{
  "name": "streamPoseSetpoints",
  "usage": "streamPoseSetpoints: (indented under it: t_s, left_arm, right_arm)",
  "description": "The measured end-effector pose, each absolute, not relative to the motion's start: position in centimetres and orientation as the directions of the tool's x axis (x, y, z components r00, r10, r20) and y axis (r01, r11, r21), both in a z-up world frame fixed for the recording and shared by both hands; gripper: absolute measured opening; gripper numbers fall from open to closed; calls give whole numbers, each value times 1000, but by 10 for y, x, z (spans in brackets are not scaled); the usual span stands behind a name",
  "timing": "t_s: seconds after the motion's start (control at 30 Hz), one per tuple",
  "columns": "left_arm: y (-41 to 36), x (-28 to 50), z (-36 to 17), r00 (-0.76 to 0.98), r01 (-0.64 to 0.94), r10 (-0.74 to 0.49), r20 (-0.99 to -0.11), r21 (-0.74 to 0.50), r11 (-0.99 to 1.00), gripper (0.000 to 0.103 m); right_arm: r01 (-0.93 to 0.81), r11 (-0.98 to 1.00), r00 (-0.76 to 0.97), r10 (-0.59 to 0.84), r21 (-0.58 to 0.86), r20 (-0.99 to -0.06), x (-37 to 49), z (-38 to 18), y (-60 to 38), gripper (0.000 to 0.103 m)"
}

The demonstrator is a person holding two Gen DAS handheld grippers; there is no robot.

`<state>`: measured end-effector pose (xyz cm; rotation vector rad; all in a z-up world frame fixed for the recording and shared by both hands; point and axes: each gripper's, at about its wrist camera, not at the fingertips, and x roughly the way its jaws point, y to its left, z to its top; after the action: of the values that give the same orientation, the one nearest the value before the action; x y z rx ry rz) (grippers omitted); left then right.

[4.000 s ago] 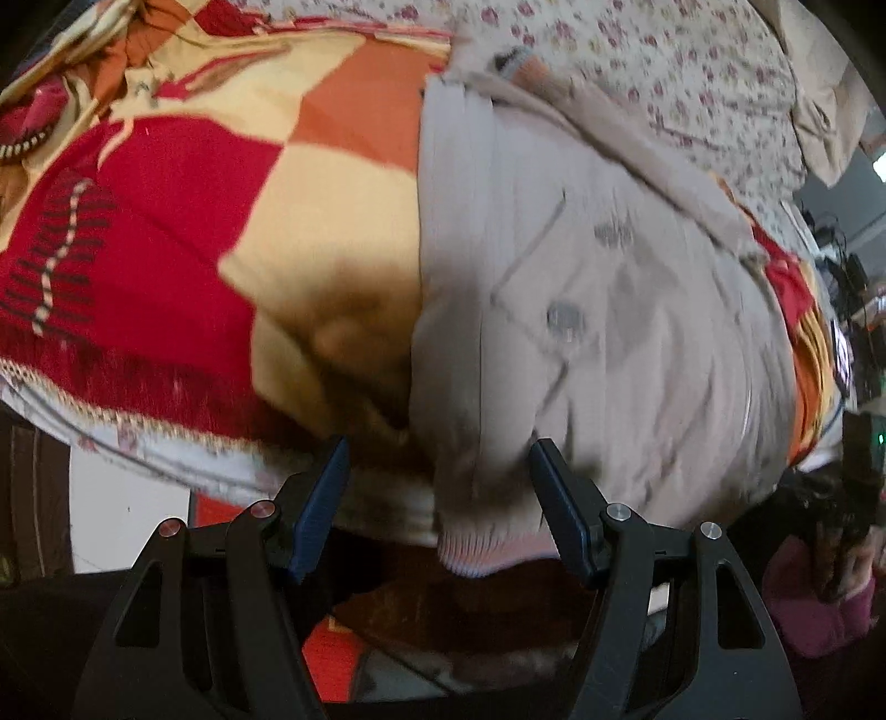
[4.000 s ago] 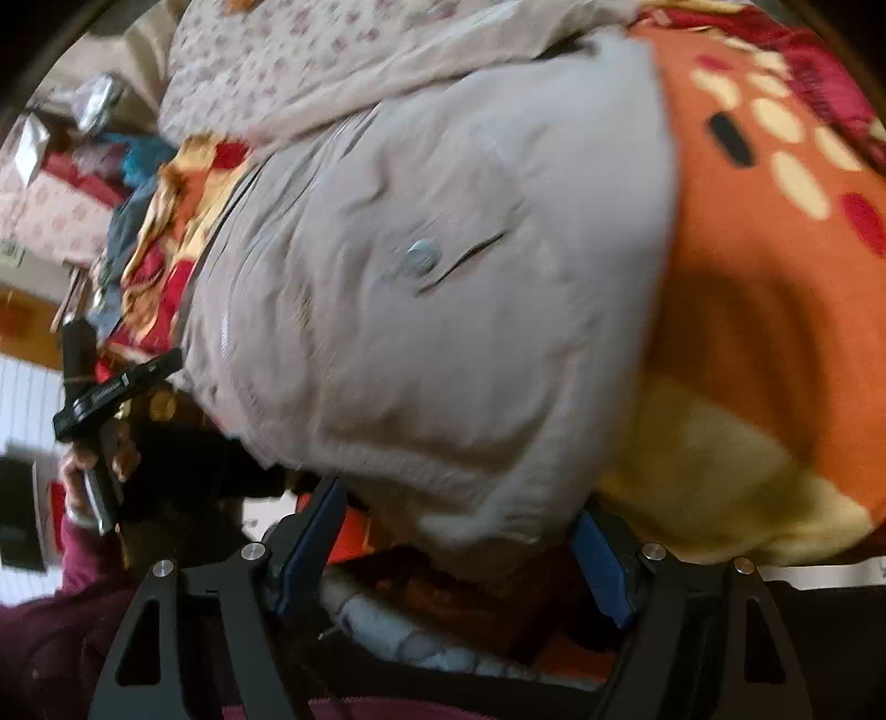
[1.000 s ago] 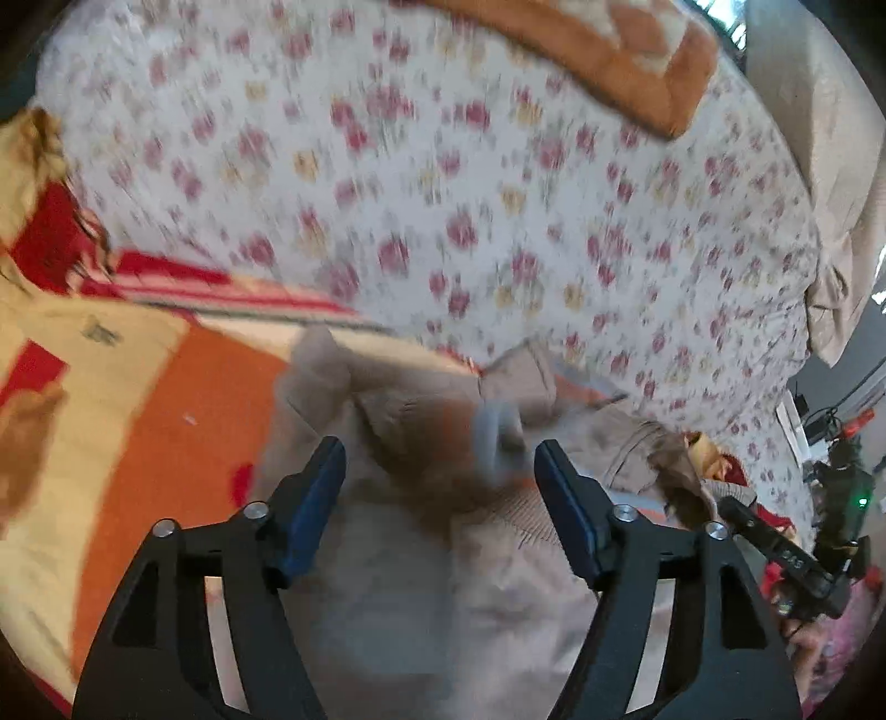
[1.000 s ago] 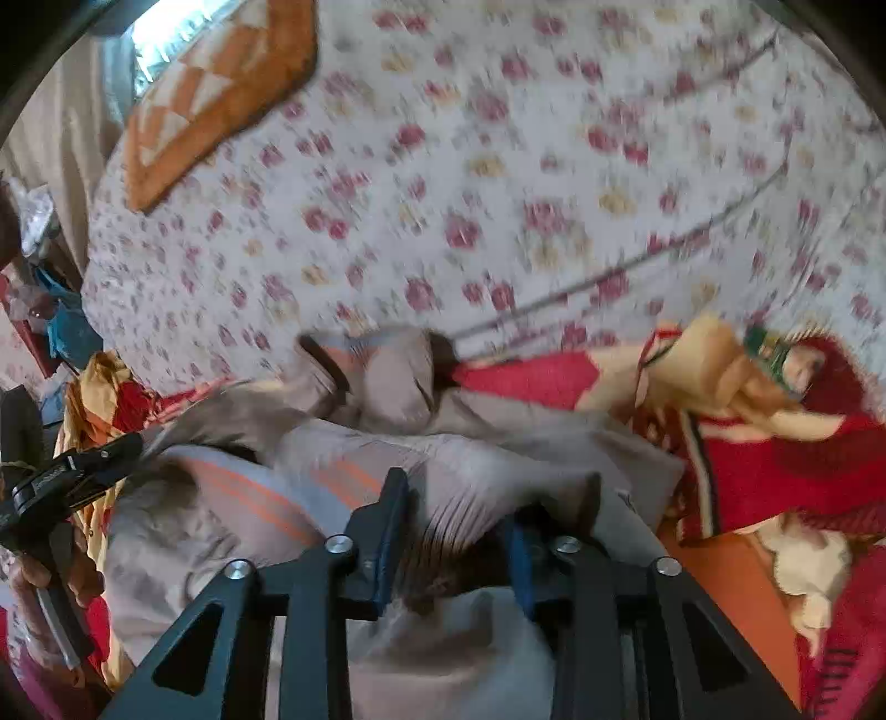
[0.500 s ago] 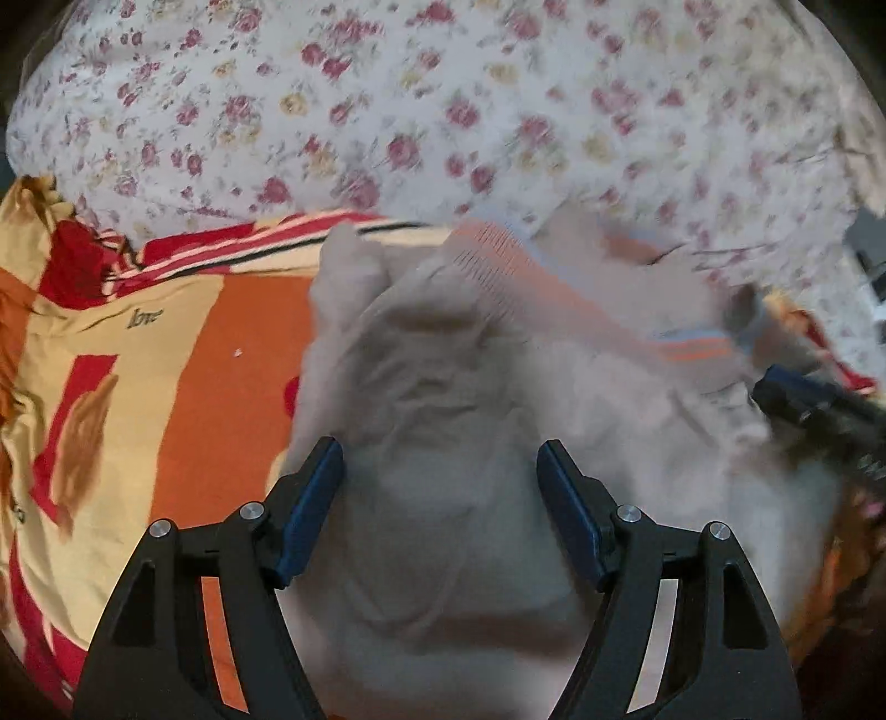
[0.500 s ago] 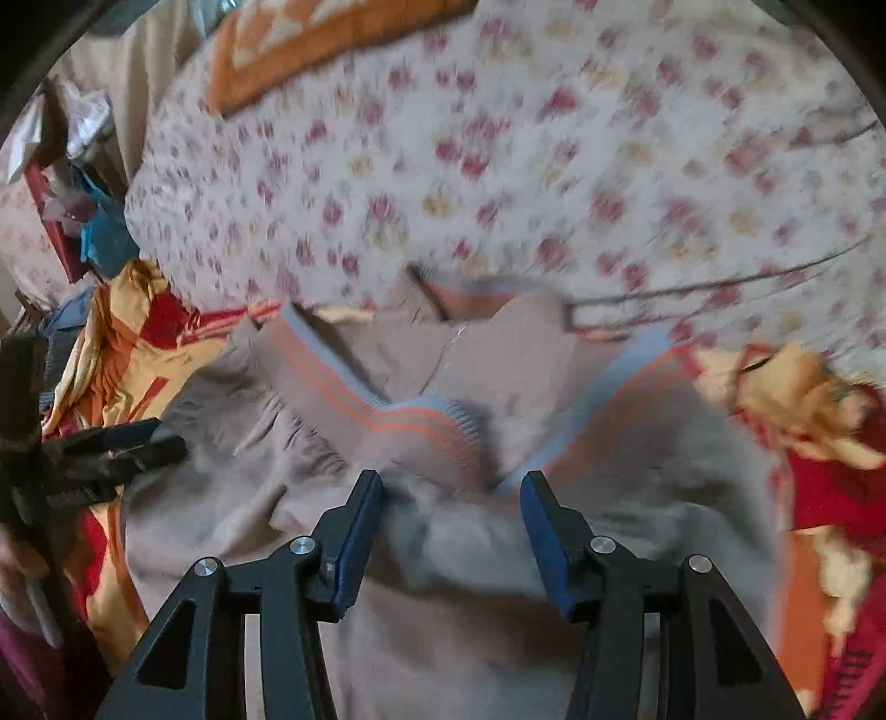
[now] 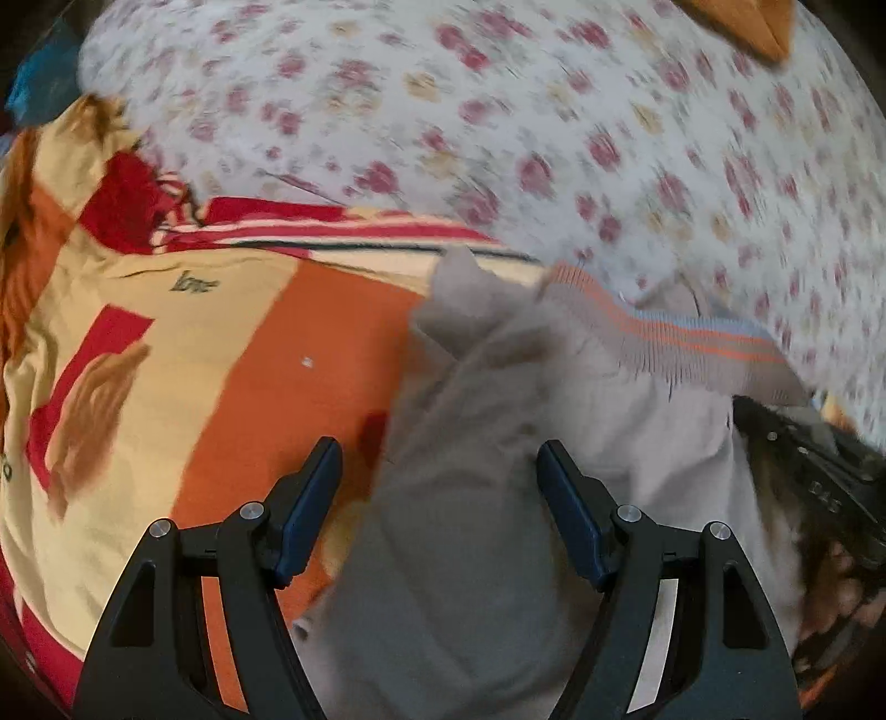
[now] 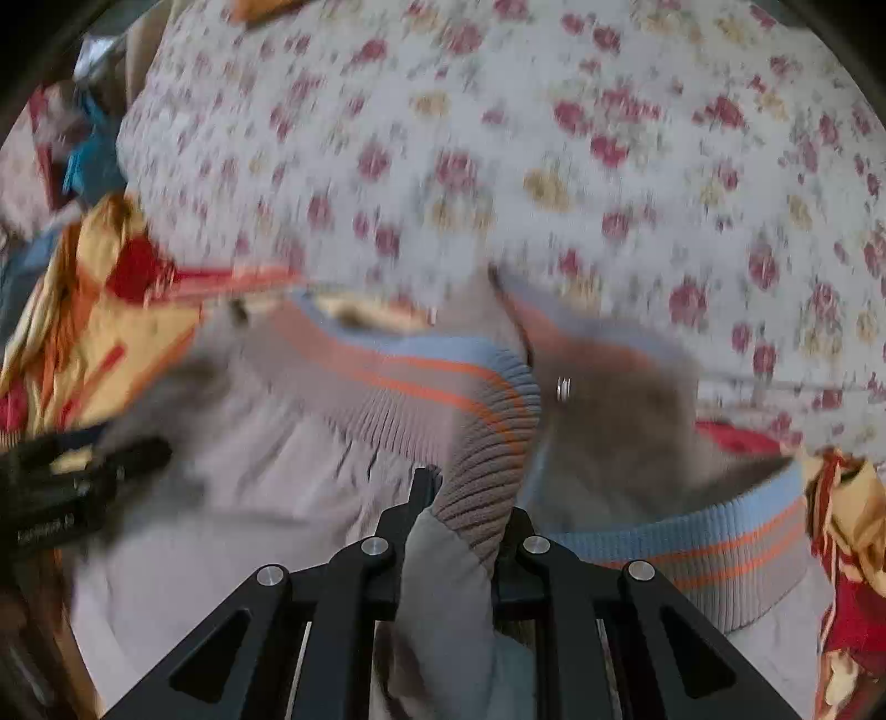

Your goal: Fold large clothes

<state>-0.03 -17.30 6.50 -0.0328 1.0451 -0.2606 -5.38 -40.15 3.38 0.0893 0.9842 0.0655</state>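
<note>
A beige jacket [image 7: 498,498] with a ribbed hem striped blue and orange [image 7: 692,349] lies on the bed, folded over itself. My left gripper [image 7: 440,493] is open and hovers over the jacket's left edge, holding nothing. My right gripper [image 8: 465,498] is shut on the jacket's ribbed hem [image 8: 487,443], which bunches up between the fingers. The jacket's body [image 8: 232,498] spreads to the left in the right wrist view. The right gripper also shows at the right edge of the left wrist view [image 7: 814,471].
The jacket rests on an orange, yellow and red blanket [image 7: 194,360]. Behind it lies a white floral bedsheet [image 7: 554,138], also in the right wrist view [image 8: 498,138]. An orange cushion [image 7: 742,22] sits at the far top. Cluttered cloth [image 8: 83,155] lies at the left.
My right gripper has closed on the ribbed hem; half a second ago it was open over the jacket. My left gripper stays open and has shifted slightly left over the jacket's edge.
</note>
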Motion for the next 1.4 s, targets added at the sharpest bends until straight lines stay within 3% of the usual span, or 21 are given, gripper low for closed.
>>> streamPoseSetpoints:
  t_s: [0.1, 0.13, 0.2, 0.33, 0.4, 0.53, 0.63, 0.73, 0.8, 0.9, 1.0, 1.13, 1.2, 1.23, 1.4]
  left_arm:
    - [-166, -3, 76, 517, 185, -233, -824, -158, 970, 73]
    - [-166, -4, 78, 521, 187, -239, -819, -164, 969, 73]
    - [-168, -6, 80, 513, 205, -265, -816, -183, 961, 73]
    - [-178, -13, 83, 513, 245, -288, -808, -184, 952, 73]
    - [-184, -14, 82, 510, 262, -303, -805, -190, 946, 73]
    - [-201, -17, 77, 494, 293, -310, -812, -180, 939, 73]
    - [-213, -18, 70, 496, 315, -285, -820, -136, 939, 73]
    - [-221, -16, 59, 492, 324, -250, -834, -91, 942, 73]
    - [-221, -14, 54, 493, 323, -235, -838, -74, 943, 73]
    - [-218, -10, 50, 490, 313, -230, -841, -77, 947, 73]
    - [-215, -3, 45, 490, 295, -217, -844, -73, 953, 73]
    - [-211, -1, 43, 486, 283, -210, -849, -75, 956, 73]
    - [-208, -2, 47, 489, 275, -203, -848, -71, 959, 73]
    - [-206, -2, 50, 490, 269, -203, -848, -74, 960, 73]
    - [-196, -19, 71, 486, 297, -264, -833, -126, 946, 73]
  right_arm:
    - [32, 989, 550, 103, 144, -829, -36, 20, -411, 16]
    - [42, 985, 520, 119, 164, -846, -31, 11, -413, 20]
    - [56, 979, 502, 142, 195, -853, -34, 7, -421, 43]
    - [87, 960, 574, 169, 265, -801, -73, 42, -452, 50]
    - [126, 958, 595, 134, 256, -793, -92, 60, -469, 60]
    - [235, 963, 613, -45, 128, -789, -117, 74, -499, 71]
    - [276, 961, 535, -139, 17, -833, -118, 61, -518, 71]
    - [239, 971, 500, -93, 33, -861, -113, 42, -525, 70]
    - [228, 974, 490, -112, 3, -864, -110, 34, -523, 28]
    - [270, 963, 535, -145, 7, -832, -114, 38, -533, 15]
    - [421, 906, 547, -214, 46, -809, -123, 35, -572, 15]
    - [438, 885, 517, -106, 156, -849, -122, 14, -591, 16]
    - [430, 886, 539, -98, 174, -837, -132, 28, -590, 46]
    - [437, 883, 544, -109, 170, -832, -139, 37, -591, 50]
    - [383, 918, 559, -144, 100, -817, -190, 89, -568, 50]
